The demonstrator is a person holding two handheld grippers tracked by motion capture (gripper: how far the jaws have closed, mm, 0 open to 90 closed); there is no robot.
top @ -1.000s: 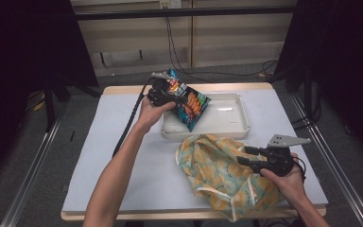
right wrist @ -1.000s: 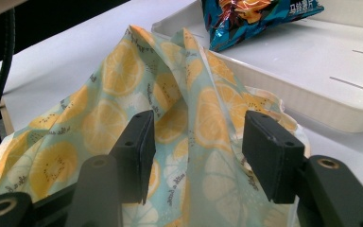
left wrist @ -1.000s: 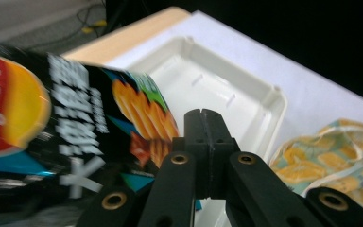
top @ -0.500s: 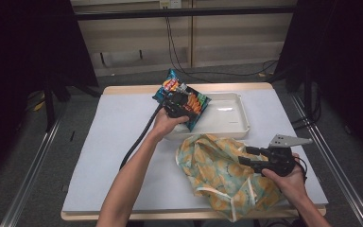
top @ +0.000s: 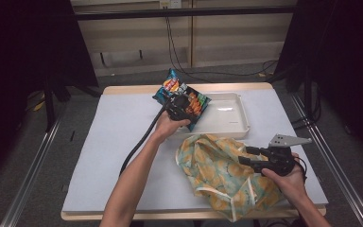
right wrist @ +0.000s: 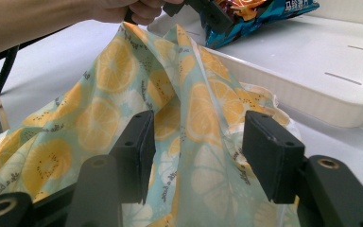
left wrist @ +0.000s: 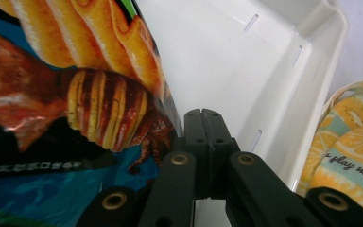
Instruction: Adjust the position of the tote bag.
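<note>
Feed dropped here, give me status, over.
Left gripper shut on snack bag over white tray. Right gripper open around fabric bag. Nothing blocking.

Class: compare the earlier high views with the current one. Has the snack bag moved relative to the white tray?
Yes. The snack bag, held in the left claw, has shifted rightward and lower over the white tray.

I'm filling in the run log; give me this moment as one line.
left gripper: shut on snack bag edge | bag over white tray | right gripper: open, jaws astride fold of cloth bag
</note>
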